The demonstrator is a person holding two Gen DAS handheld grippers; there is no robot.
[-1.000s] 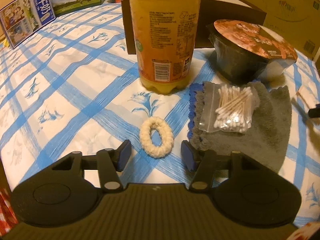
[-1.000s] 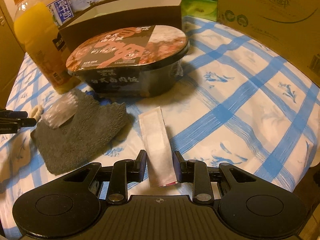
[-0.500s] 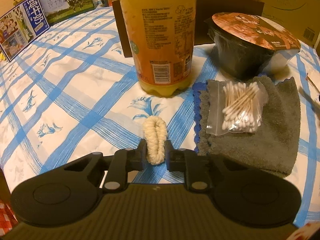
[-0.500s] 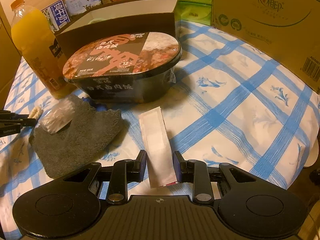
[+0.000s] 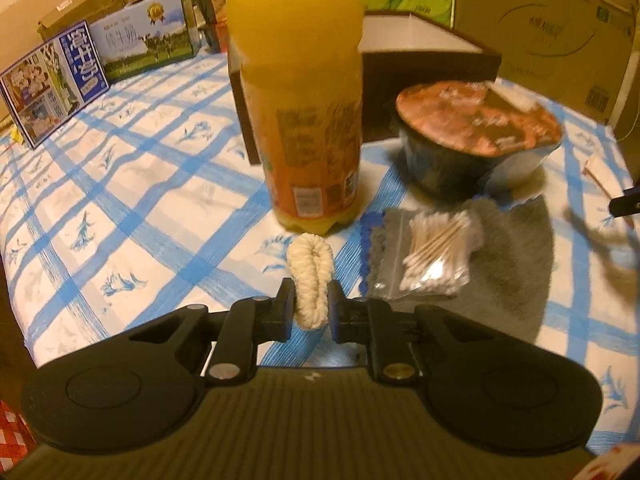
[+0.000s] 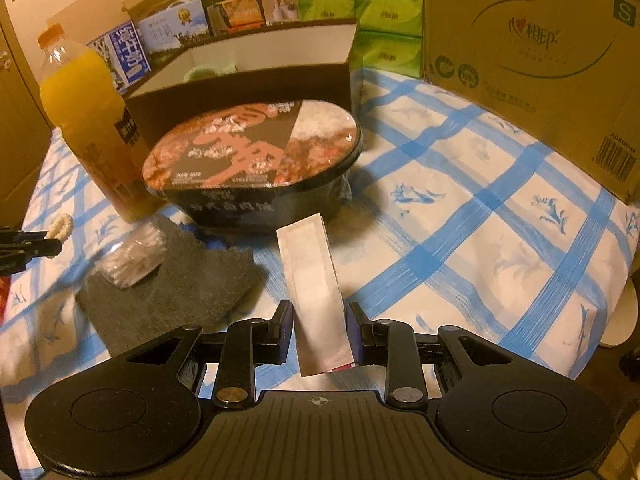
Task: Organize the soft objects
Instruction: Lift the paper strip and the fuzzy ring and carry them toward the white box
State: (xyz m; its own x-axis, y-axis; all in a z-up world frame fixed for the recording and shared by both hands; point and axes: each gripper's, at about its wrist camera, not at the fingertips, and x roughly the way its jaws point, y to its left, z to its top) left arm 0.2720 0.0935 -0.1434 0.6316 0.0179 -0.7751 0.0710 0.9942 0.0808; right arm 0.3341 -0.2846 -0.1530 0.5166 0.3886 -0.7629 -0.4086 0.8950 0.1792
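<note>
- the table [image 6: 500, 216] wears a blue-checked cloth, with a big cardboard box [image 6: 532, 52] along its far edge.
- an open dark box [image 6: 248, 68] stands behind the sealed meal bowl [image 6: 256, 168]; the orange juice bottle [image 5: 298, 92] is upright beside them.
- a grey cloth [image 5: 516, 264] lies flat near the bowl, a bag of cotton swabs [image 5: 428, 256] resting on it.
- the right gripper [image 6: 320, 334] has its jaws narrowed on a white paper packet [image 6: 312, 280], its long axis running away from the gripper toward the bowl.
- the left gripper [image 5: 312, 312] has just been closing its jaws and now pinches the cream scrunchie [image 5: 310, 276], squeezed into a slim loop, its long axis pointing toward the bottle's base.
</note>
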